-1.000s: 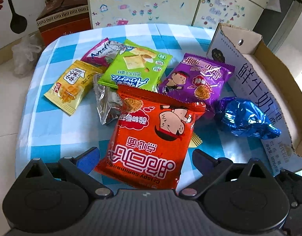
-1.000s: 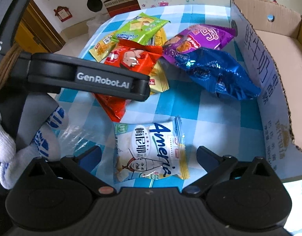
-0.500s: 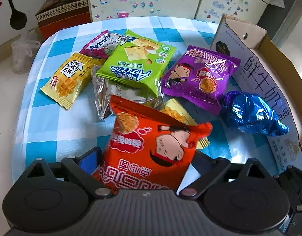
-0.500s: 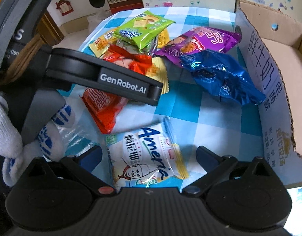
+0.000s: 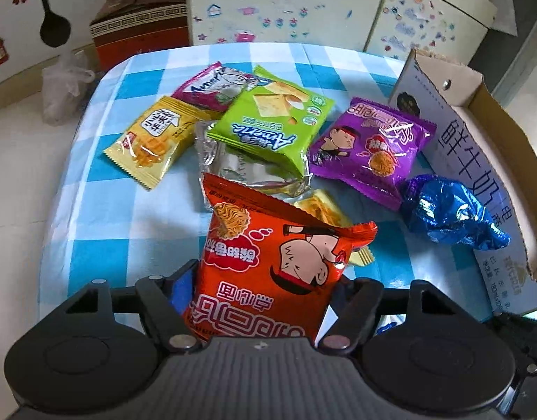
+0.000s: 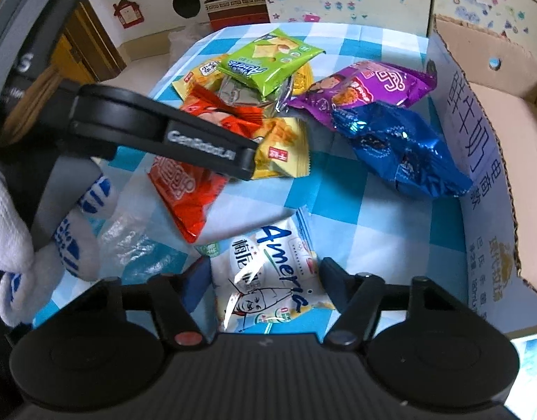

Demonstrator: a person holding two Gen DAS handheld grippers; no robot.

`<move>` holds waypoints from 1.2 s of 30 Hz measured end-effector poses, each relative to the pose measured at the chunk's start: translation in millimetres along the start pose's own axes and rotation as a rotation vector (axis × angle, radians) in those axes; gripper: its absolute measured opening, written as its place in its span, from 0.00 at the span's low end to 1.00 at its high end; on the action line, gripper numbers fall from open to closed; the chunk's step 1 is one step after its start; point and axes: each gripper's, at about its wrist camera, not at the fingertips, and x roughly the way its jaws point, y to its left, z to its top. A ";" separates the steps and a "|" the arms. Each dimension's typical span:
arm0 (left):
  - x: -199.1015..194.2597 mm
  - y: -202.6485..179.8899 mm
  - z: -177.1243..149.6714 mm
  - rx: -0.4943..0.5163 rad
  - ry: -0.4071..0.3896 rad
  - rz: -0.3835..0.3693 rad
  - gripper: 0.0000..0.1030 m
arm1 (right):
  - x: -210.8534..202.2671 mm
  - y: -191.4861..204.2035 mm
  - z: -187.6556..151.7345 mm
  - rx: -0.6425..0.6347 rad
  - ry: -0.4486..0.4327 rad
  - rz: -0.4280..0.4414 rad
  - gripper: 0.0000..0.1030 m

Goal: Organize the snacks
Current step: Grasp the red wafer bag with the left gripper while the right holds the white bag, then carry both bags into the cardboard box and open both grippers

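A red noodle-snack bag (image 5: 268, 255) stands tilted up off the blue-checked tablecloth (image 5: 104, 210). My left gripper (image 5: 263, 281) is closing, and its pads press on the bag's two sides. In the right wrist view the same bag (image 6: 184, 189) hangs under the left gripper's black body (image 6: 156, 129), which a white-gloved hand (image 6: 69, 238) holds. A white "Ameria" packet (image 6: 265, 266) sits between the fingers of my right gripper (image 6: 261, 274). That gripper is closing too, with its pads against the packet's edges.
Green (image 5: 271, 122), yellow (image 5: 153, 140), purple (image 5: 369, 143), silver (image 5: 240, 171) and pink-edged packets lie piled mid-table. A blue foil bag (image 5: 450, 210) lies beside an open cardboard box (image 5: 478, 133) on the right. The table's left edge drops to the floor.
Both pairs of jaws have narrowed from wide open onto their packets. The red bag's far end has risen off the cloth, and the white packet has buckled slightly between the right fingers.
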 end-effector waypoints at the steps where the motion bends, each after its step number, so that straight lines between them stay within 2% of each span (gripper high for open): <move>1: -2.0 0.7 0.2 -0.006 -0.004 -0.003 0.75 | -0.8 -1.2 0.3 0.010 0.002 0.011 0.64; 20: -43.3 4.9 7.2 -0.072 -0.086 0.009 0.75 | -36.1 8.7 10.1 0.008 -0.090 0.048 0.63; 30: -61.7 3.4 15.5 -0.106 -0.133 0.000 0.75 | -53.0 -2.9 18.9 0.054 -0.151 0.048 0.63; 36: -74.4 5.4 23.3 -0.145 -0.179 -0.006 0.75 | -74.0 -17.7 27.9 0.112 -0.223 0.050 0.63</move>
